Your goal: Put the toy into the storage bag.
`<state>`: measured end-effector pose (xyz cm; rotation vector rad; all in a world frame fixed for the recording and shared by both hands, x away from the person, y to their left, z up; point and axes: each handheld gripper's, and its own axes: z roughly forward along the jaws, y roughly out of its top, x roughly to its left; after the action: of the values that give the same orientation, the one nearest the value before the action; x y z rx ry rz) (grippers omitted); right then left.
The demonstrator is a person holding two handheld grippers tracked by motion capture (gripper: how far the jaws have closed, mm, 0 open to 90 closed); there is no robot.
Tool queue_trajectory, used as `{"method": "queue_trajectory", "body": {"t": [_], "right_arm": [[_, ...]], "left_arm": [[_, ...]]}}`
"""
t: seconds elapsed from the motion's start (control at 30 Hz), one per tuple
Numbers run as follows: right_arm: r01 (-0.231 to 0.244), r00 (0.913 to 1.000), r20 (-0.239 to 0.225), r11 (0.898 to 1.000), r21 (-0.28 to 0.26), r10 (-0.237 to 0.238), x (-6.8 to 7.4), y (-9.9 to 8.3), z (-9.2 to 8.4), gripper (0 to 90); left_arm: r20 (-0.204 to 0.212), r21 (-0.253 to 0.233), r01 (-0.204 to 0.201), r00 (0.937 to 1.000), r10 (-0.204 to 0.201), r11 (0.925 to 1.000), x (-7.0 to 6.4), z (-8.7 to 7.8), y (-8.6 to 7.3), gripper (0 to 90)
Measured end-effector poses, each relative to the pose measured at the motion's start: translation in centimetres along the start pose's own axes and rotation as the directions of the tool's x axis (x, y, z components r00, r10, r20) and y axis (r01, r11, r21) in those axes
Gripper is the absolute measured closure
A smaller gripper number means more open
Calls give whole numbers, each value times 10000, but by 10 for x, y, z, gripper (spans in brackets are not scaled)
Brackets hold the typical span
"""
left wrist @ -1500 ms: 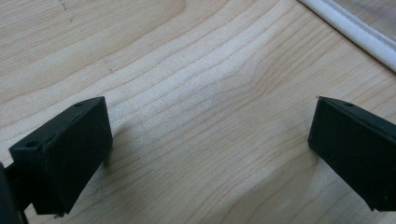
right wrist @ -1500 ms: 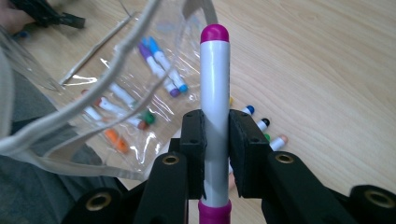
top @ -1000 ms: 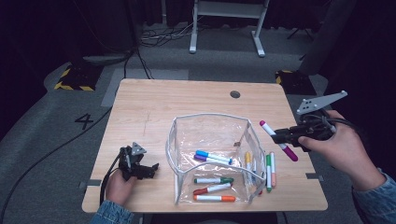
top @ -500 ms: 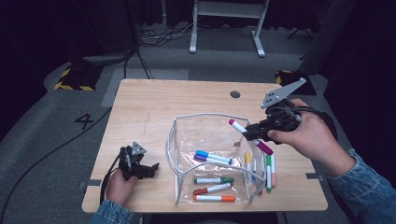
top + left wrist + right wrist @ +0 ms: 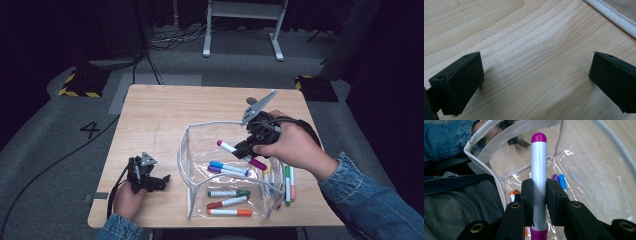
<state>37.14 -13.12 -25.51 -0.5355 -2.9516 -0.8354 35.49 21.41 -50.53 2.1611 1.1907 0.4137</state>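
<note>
My right gripper (image 5: 246, 149) is shut on a magenta marker (image 5: 227, 147) with a grey barrel, held over the open mouth of the clear pouch (image 5: 186, 150). In the right gripper view both pads clamp the marker (image 5: 539, 170) around its middle, its magenta end pointing away over the pouch rim (image 5: 484, 152). Several markers lie inside the pouch, among them a blue one (image 5: 229, 167), a green one (image 5: 228, 193) and an orange one (image 5: 230, 212). My left gripper (image 5: 162, 179) rests open on the table at the front left, its jaws wide apart over bare wood (image 5: 534, 62).
A green marker (image 5: 287, 184) and an orange marker (image 5: 293, 181) lie on the wooden table (image 5: 165, 115) right of the pouch. A dark round hole (image 5: 251, 100) sits near the table's far edge. The pouch's white rim (image 5: 611, 16) runs close to the left gripper.
My right gripper has carried the magenta marker leftward from beside the table's right edge to above the pouch opening. The left gripper has stayed where it was.
</note>
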Motion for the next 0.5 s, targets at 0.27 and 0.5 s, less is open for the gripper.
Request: {"method": "queue_trajectory", "body": {"t": [0.27, 0.5], "right_arm": [[176, 9986, -511, 9929, 1173, -117, -1, 5, 38, 766], [166, 9948, -1018, 9840, 1773, 16, -7, 2, 71, 766]], "left_arm": [[-1, 1, -4, 10000, 4, 10000, 0, 0, 0, 0], [1, -1, 4, 10000, -4, 10000, 0, 0, 0, 0]]}}
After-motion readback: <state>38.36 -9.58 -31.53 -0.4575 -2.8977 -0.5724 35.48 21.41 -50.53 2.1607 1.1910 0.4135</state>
